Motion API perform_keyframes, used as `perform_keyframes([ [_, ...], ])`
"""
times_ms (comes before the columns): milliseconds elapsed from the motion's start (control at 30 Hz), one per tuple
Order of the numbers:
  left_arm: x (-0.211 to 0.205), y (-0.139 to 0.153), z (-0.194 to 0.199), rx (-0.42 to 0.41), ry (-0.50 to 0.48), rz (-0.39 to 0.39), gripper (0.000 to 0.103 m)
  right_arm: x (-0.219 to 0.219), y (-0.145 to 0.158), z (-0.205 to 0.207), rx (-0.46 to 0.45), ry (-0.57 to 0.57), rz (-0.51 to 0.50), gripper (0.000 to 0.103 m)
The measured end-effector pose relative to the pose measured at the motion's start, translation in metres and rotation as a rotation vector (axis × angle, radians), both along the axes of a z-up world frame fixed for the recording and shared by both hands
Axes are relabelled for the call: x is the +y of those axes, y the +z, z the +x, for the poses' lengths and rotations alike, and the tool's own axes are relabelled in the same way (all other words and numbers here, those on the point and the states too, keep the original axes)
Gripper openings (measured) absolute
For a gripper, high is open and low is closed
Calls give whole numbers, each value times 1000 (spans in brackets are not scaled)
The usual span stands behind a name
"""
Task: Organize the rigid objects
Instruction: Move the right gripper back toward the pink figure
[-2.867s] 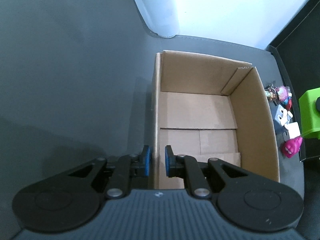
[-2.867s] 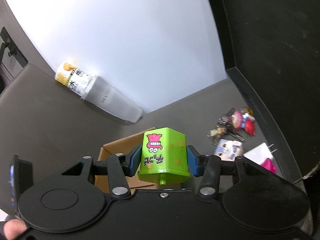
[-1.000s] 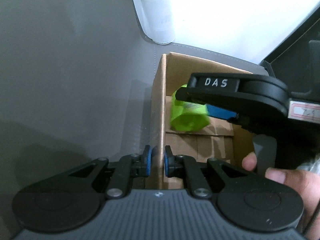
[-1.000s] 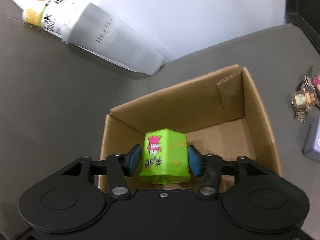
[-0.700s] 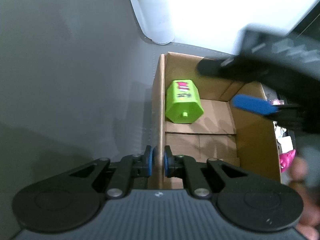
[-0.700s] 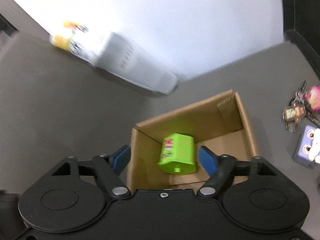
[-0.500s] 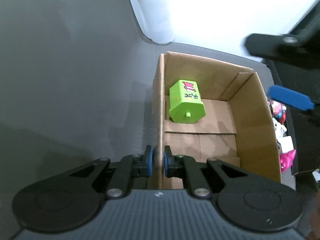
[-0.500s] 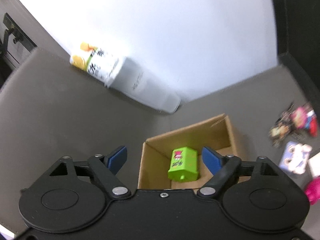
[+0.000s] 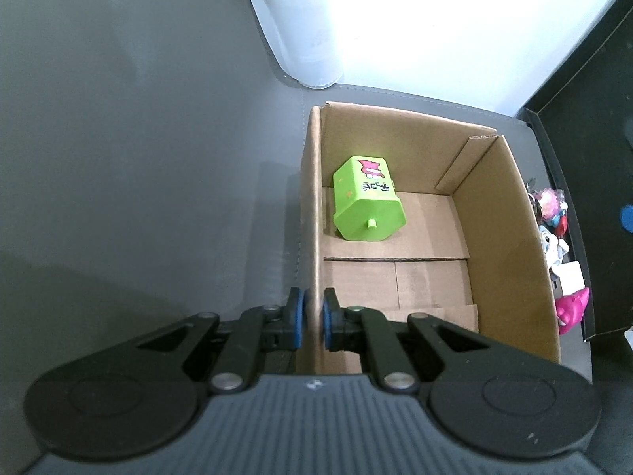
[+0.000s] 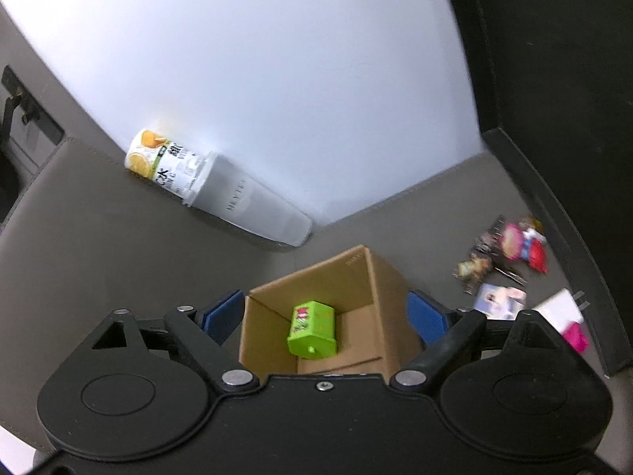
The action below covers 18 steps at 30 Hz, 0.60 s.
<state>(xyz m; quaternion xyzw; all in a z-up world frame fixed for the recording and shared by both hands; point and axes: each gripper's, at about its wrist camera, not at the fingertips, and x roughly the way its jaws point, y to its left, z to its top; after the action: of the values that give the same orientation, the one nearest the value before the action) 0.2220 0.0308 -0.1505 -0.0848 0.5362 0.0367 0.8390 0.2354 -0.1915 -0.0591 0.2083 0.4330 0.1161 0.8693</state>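
Nearest in the left wrist view, the left gripper is pinched narrow on the near end of the left wall of the box, one blue pad outside the cardboard and one inside, both pressed against it. The box stands open-topped on the grey table, its flaps folded flat across the floor. Further in, the green toy lies on the box floor in the far-left corner, close to the left wall and to the back wall, tipped so that its base with a small peg faces the camera and its side with a pink cartoon face and black lettering faces up. Beyond the right wall of the box, small things lie on the table in a row: a pink piece nearest, then a white block, then a bunch of keychain figures further off. At the far edge a grey bottle stands by the white wall. In the right wrist view, the right gripper hangs above the box with its blue pads spread wide and nothing between them; the green toy shows below, between the pads, resting inside the box. To the right on the table lie the pink piece, the white block, a pale card and the keychain figures, all blurred. Farthest, the bottle leans along the foot of the wall, its printed orange-and-green end to the left.
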Motion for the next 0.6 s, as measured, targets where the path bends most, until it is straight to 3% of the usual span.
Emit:
perform_keyframes([
  [600,1,0,-2,-9,-25,-6,9,-54,38,-35,-44,-96,-62,89],
])
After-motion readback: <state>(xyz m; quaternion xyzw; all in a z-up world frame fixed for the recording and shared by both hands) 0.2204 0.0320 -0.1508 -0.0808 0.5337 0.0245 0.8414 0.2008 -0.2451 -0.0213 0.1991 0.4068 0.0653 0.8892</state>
